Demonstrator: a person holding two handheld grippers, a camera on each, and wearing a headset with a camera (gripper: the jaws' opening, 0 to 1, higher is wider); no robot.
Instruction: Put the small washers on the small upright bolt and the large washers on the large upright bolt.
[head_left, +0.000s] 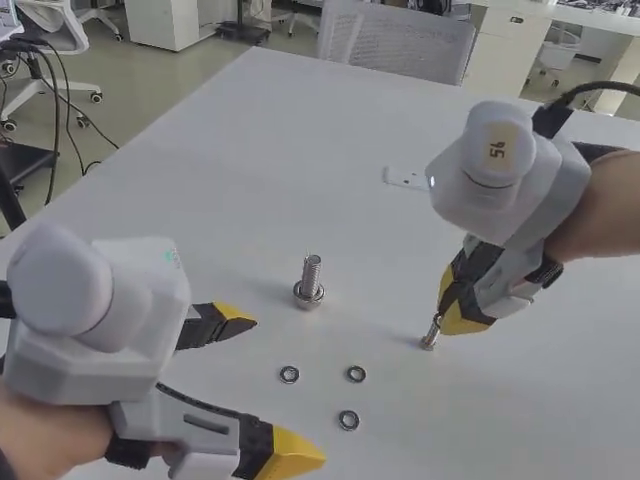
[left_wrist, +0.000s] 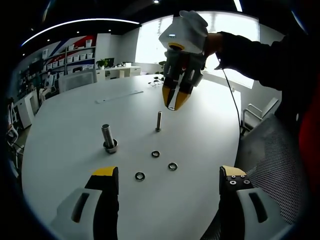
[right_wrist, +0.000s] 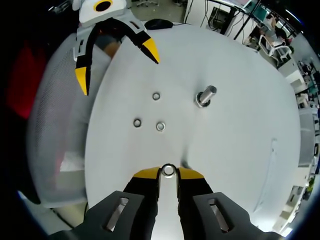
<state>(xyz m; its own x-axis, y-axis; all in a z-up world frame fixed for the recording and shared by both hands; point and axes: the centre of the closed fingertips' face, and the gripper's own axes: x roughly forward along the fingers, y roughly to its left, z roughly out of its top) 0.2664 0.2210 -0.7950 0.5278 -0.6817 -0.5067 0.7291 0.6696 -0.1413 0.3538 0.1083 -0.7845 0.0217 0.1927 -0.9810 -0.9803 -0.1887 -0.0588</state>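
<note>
On the white round-edged table (head_left: 250, 150) two steel bolts are set upright, well apart from each other. The large threaded silver bolt (head_left: 311, 272) is seen near the middle of the table, and a metal ring is seen around its foot, touching the table; how many washers are stacked there cannot be told. The small thin silver bolt (head_left: 430, 336) is placed to the right of it. The right gripper (head_left: 452, 310), white with black jaws and yellow tips, is held pointing down, with its tips just above and beside the top of the small bolt. In the right gripper view its jaws are drawn close together, and a small silver washer (right_wrist: 168, 170) is clamped between the yellow tips. Whether this washer already touches the small bolt cannot be told. Three more silver washers are left flat on the table in front of the large bolt: one at the left (head_left: 289, 374), one at the right (head_left: 356, 373) and one nearer to the person (head_left: 348, 419); they are near each other but not touching. The left gripper (head_left: 265, 388) is held low at the near edge, its jaws spread wide with nothing between them, pointing toward the loose washers.
</note>
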